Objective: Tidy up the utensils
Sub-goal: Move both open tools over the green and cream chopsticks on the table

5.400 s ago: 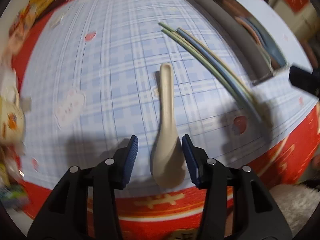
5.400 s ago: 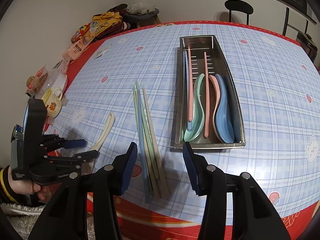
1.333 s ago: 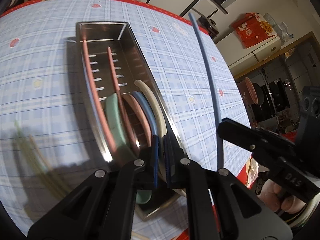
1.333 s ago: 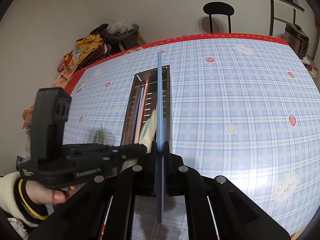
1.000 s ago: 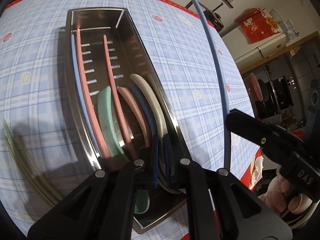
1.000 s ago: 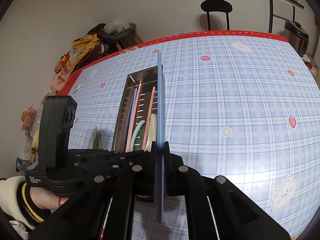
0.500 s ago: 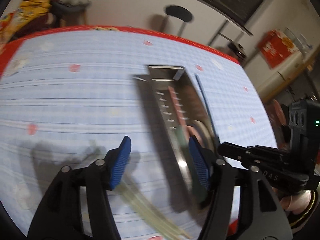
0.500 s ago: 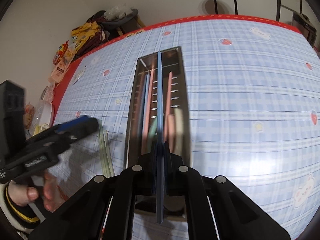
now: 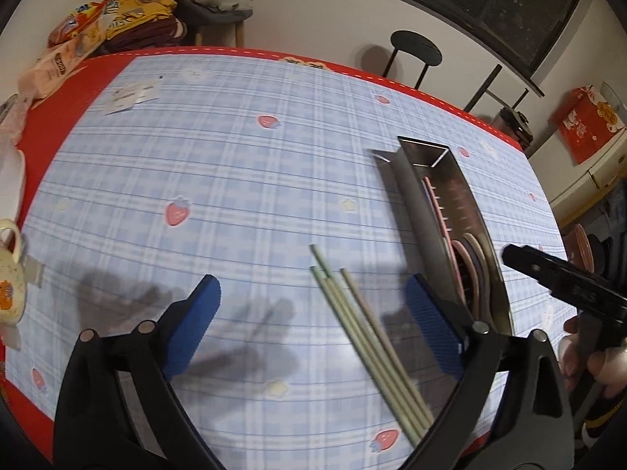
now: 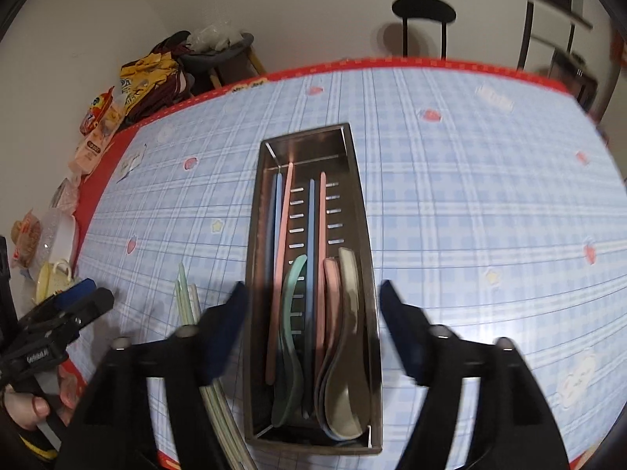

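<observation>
While both grippers gape with nothing held, the left gripper (image 9: 313, 329) hangs over the green chopsticks (image 9: 364, 340) just beside the metal tray (image 10: 360, 203) — the right gripper (image 10: 313, 333) above that tray.

1. I am at a dining table (image 9: 274, 164) in a home; its blue checked cloth is printed with strawberries and bears and edged in red.
2. A round black stool (image 10: 424, 11) stands by the plain wall behind it.
3. Snack packets (image 9: 70, 43) are piled at the table's far corner, with a small painted mug (image 9: 9, 278) near the edge.
4. A steel cutlery tray (image 10: 364, 235) holds spoons and chopsticks.
5. A red gift box (image 9: 586, 121) sits on a cabinet to one side.
</observation>
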{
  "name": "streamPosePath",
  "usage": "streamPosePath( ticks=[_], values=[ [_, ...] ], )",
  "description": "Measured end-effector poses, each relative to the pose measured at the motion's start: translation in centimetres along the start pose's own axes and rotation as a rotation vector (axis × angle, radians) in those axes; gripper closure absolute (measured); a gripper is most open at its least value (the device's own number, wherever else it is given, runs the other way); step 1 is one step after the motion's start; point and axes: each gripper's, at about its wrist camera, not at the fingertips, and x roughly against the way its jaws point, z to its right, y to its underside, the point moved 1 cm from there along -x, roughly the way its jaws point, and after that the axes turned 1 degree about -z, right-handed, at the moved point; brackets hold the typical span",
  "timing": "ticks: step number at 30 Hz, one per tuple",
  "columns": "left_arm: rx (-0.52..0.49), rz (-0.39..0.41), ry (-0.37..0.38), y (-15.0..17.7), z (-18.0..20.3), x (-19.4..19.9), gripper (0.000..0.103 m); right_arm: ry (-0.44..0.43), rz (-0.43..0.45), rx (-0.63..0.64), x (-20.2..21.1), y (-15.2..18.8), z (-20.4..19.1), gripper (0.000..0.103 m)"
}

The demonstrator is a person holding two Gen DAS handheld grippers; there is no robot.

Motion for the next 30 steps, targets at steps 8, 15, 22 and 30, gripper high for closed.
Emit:
streamPosePath(
  ticks=[8,15,22,30],
  values=[
    [-0.009,-0.033,-0.022,1.0,-1.3,0.9,0.006,0.105,0.039,0.107,2.0,3.0,-2.5,0.006],
    [-0.040,-0.088,-0.030,3.3,-1.8,0.4,0.006,0.087,0.030,0.090,2.3,7.0,-3.2,0.006],
    [-0.110,-0.169,-0.016,6.6,-0.6,-1.0,0.006,0.072,0.021,0.043,2.9,10.2,-2.6,0.006],
    [-0.182,-0.239,-0.008,9.1,1.4,-2.4,0.006,0.076,-0.027,0.001,2.9,12.4,-1.9,0.006]
  ],
)
